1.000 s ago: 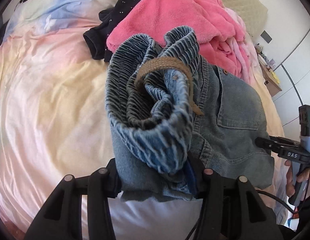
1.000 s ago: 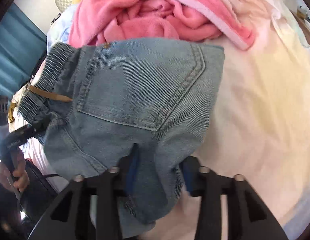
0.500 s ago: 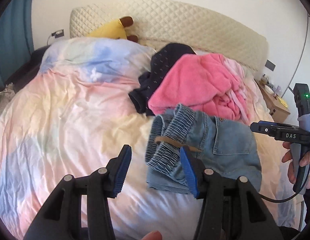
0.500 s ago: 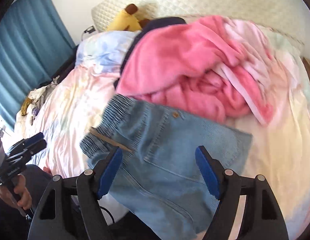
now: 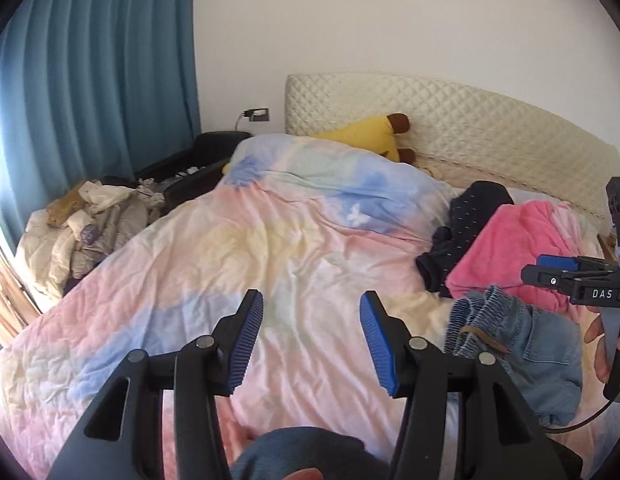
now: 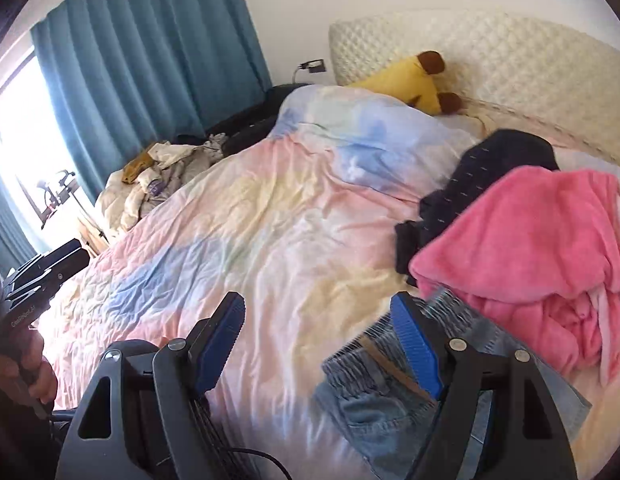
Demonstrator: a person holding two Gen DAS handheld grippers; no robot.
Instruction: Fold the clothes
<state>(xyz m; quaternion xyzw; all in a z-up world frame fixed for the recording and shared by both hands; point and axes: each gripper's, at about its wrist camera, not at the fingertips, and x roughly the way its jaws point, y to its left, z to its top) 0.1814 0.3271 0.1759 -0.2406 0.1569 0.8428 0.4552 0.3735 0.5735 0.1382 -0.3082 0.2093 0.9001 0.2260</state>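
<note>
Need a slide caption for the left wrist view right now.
Left claw open over the pastel duvet, folded denim shorts lying beside a pink fleece.

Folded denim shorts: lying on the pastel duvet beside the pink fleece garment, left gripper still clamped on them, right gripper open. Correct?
Not quite. The left gripper is open too, with only duvet between its fingers, as the left wrist view shows. The rest holds: the folded denim shorts lie on the pastel duvet beside the pink fleece garment, and the right gripper is open.

Two black handheld grippers: the left gripper (image 5: 311, 338) and right gripper (image 6: 320, 346) carry ribbed blue pads, silver screws; white "DAS" lettering at three o'clock, black cable trailing.
</note>
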